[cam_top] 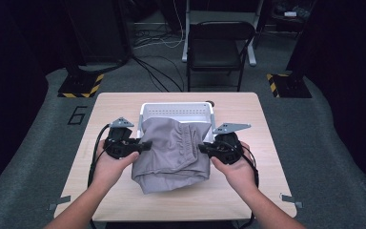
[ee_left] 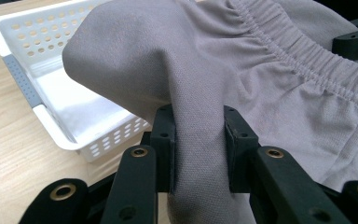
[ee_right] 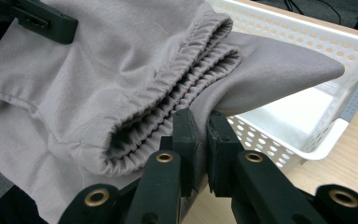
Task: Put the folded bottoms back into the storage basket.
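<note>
A folded grey garment (cam_top: 171,152) with an elastic waistband hangs between both grippers, its far edge over the near rim of a white perforated basket (cam_top: 176,110). My left gripper (cam_top: 145,145) is shut on the garment's left side; a thick fold of grey cloth (ee_left: 198,140) is pinched between its jaws. My right gripper (cam_top: 202,149) is shut on the garment's right side, next to the gathered waistband (ee_right: 168,105), with cloth (ee_right: 200,140) squeezed between its jaws. The basket (ee_left: 51,93) (ee_right: 317,112) stands on the table just beyond the garment.
The wooden table (cam_top: 248,124) has bare room left, right and in front of the garment. A black folding chair (cam_top: 219,47) stands on the floor beyond the table, with cables (cam_top: 152,71) and yellow-black marked stands (cam_top: 81,86) nearby.
</note>
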The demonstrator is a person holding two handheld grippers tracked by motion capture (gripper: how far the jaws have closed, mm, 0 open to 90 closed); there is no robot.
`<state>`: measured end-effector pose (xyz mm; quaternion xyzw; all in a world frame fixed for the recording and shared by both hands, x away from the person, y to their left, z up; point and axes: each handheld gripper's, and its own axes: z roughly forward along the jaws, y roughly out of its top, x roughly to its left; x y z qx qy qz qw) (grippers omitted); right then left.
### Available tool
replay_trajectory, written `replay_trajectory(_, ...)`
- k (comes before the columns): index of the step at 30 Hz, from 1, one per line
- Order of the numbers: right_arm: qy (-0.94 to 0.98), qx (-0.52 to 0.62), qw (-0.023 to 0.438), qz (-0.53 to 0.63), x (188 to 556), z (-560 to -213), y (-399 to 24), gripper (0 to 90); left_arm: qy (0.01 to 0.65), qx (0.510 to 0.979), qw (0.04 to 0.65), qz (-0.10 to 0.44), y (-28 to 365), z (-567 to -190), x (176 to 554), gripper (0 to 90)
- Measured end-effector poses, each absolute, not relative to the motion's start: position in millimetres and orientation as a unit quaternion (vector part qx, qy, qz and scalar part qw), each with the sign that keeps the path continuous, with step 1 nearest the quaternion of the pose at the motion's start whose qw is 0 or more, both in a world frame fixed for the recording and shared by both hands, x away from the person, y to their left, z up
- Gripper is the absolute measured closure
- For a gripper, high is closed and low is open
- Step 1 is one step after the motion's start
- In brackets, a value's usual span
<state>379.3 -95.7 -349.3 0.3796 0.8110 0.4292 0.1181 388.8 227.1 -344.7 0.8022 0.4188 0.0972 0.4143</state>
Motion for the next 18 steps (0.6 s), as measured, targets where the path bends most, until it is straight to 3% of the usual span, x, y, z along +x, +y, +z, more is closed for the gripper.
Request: replay_trajectory(18,0.811,0.393,0.134,0.412,406.2,-339.5,-93.1,83.8,0.425,0.800,0.410,0.107,221.7,-338.3,420.0,70.3)
